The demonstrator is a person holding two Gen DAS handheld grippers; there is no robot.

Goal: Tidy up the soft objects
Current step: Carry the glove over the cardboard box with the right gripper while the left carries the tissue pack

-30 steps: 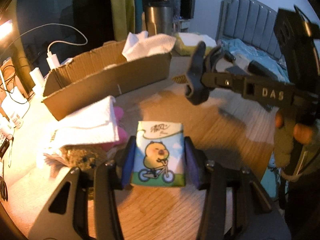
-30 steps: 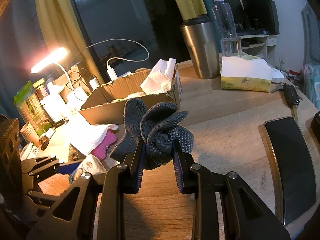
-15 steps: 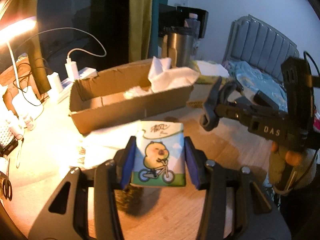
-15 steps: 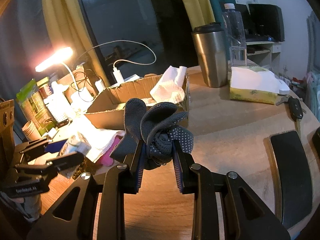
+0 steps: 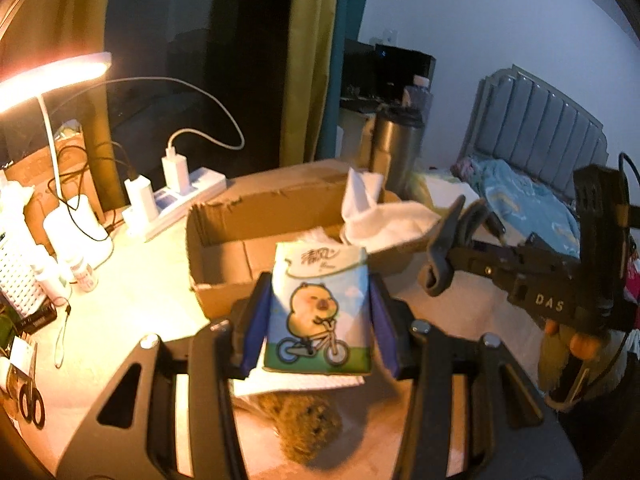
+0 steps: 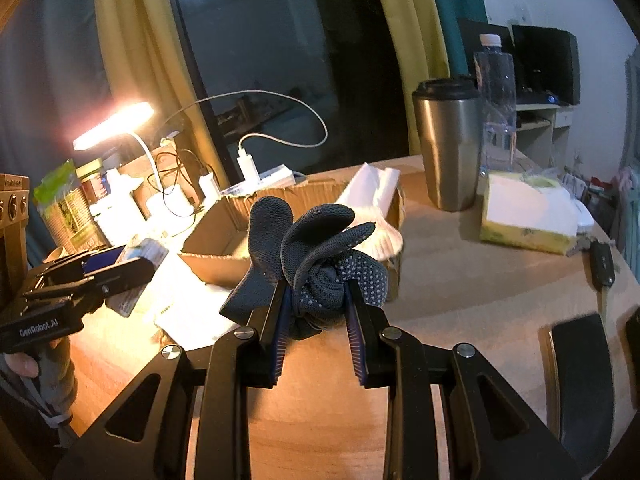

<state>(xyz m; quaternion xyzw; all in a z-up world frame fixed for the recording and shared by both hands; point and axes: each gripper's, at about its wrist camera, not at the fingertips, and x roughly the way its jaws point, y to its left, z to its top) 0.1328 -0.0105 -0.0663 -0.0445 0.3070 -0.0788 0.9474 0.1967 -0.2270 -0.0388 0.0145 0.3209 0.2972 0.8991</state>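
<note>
— Grippers, what are they holding?
— Left gripper clamps a tissue pack above the table, near the cardboard box. Right gripper pinches a bunched grey glove just before that box

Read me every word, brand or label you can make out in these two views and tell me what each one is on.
"DAS": on the side of the right gripper, left wrist view.
"GenRobot.AI": on the body of the left gripper, right wrist view.
Chinese characters atop the tissue pack: blurred, not readable with certainty.
Print on the green packet and small bottles: too small to read.
</note>
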